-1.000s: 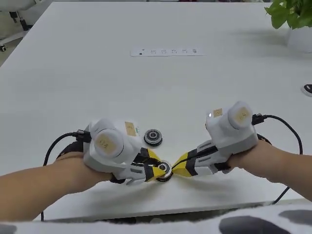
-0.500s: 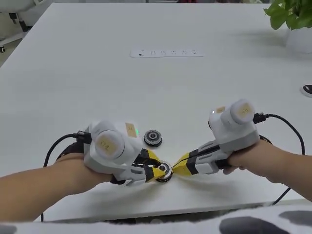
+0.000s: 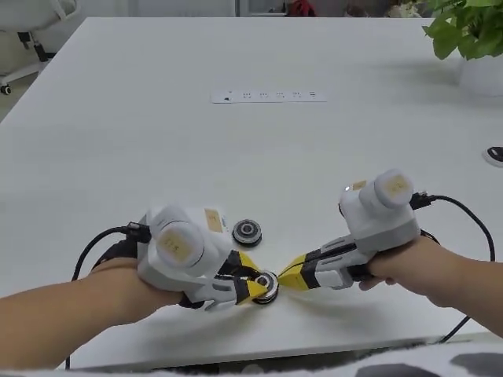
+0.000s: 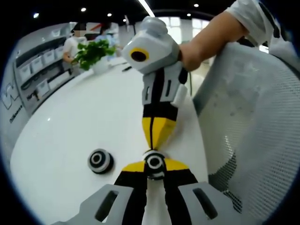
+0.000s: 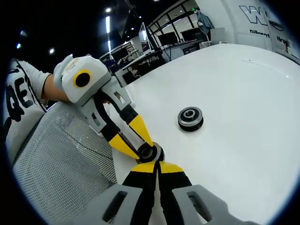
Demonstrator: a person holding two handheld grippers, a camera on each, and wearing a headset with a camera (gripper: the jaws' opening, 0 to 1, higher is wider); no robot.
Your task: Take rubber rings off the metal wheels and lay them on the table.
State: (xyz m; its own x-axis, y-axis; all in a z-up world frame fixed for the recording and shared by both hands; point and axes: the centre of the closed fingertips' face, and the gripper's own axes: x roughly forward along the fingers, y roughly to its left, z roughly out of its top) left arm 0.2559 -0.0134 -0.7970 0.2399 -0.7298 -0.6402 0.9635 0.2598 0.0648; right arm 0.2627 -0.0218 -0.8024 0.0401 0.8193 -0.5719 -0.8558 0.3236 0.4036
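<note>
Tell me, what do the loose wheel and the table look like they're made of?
Loose wheel: a silvery, shiny hub, likely metal, inside a matt black band that looks like rubber.
Table: a smooth white top with a soft sheen and faint glints of the ceiling lights, probably laminate or painted board; the pictures don't settle which.

I log this as an open office: white table (image 3: pixel 157 118), socket strip (image 3: pixel 269 96), potted plant (image 3: pixel 464 27), mesh chair (image 4: pixel 253 117), bin shelves (image 4: pixel 42 70), monitors (image 5: pixel 173 35).
</note>
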